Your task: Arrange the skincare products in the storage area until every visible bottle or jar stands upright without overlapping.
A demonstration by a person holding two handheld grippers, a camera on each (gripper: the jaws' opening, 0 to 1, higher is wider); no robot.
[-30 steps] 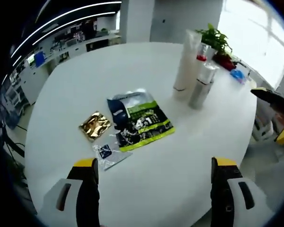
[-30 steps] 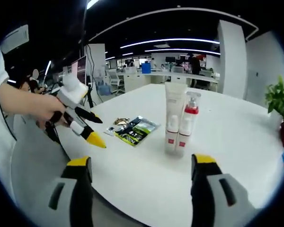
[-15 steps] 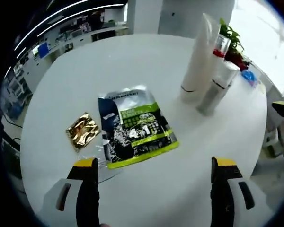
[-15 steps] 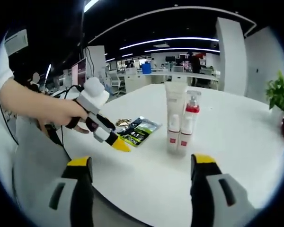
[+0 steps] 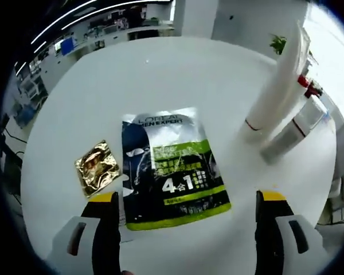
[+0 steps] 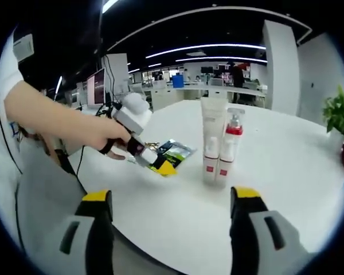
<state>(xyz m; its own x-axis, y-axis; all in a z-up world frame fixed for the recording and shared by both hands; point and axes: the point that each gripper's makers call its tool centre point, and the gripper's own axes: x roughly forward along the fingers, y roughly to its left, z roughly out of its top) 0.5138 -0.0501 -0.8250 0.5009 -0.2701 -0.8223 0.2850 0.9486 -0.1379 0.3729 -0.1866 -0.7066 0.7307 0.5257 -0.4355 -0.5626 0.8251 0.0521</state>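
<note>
We are holding the left tool (image 5: 183, 220) released over a flat sachet (image 5: 171, 166) lying mid-frame on the white surface (image 5: 160, 74); it looks light, limp and slick, best pinched by an edge.

Bare table (image 5: 132, 74) beyond the flat sachet (image 5: 169, 166); upright tube (image 5: 278, 86) and bottle (image 5: 292, 129) crowding the right.

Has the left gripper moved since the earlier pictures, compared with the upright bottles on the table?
Yes. In the right gripper view the left gripper has advanced toward the standing bottles, and it is now over the green sachet.
</note>
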